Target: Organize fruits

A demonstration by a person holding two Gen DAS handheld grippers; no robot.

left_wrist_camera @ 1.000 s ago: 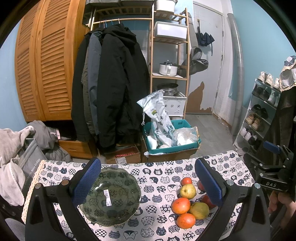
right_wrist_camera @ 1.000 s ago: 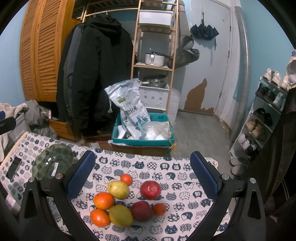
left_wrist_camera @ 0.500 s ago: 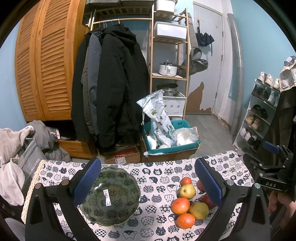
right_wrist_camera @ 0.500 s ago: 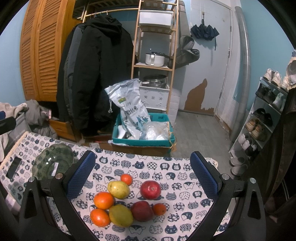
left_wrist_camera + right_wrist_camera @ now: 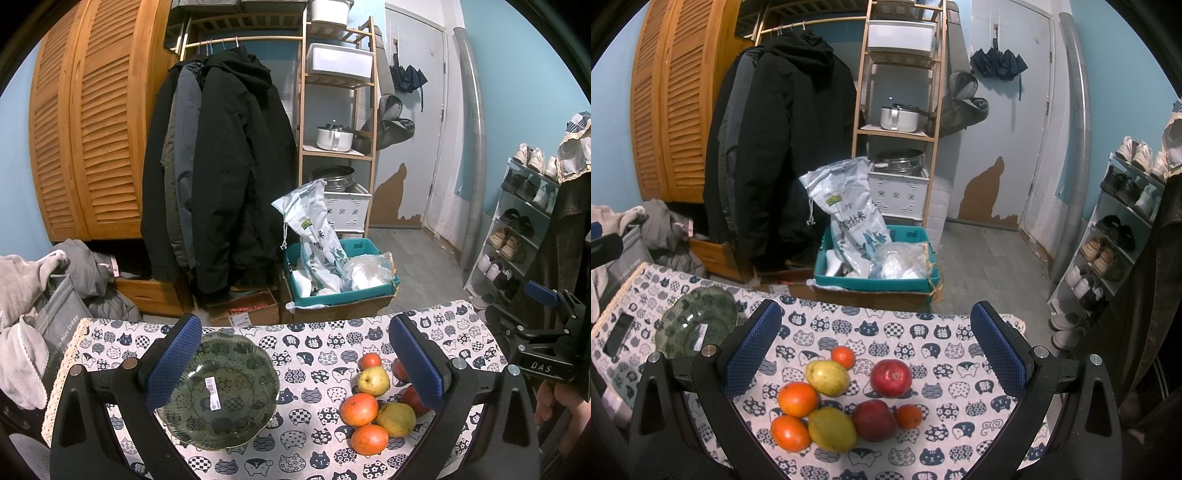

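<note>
Both tongs spread wide and empty above a worktop (image 5: 960, 349) covered in a cat-print cloth.

Left tongs (image 5: 293, 363) hovering with blue-padded fingers far apart, the left pad over the rim of a green glass bowl (image 5: 221, 391), the right pad over the edge of the fruit cluster. Bowl empty, a barcode sticker on its inner surface, sitting toward the left side of the worktop and well apart from the fruit.

Right tongs (image 5: 875, 345) likewise gaping, framing the fruit pile between the two pads without touching any of it.

Fruit gathered in a loose cluster near the worktop's front right: a small orange mandarin (image 5: 843, 357) at the back, a yellow-green pear (image 5: 827, 377) just in front of it, a red apple (image 5: 891, 378) to the right. Nearer still, two oranges (image 5: 797, 398) on the left, one behind the other, a greenish-yellow mango (image 5: 832, 428) just beside them, a dark red apple (image 5: 874, 420) touching the mango, and a second small mandarin (image 5: 908, 416) at its right.

A dark phone (image 5: 617, 334) lying flat at the far left edge, beyond the bowl.

Seen from the left wrist, a hand (image 5: 557, 404) at the right edge, below the other tool's black frame.
</note>
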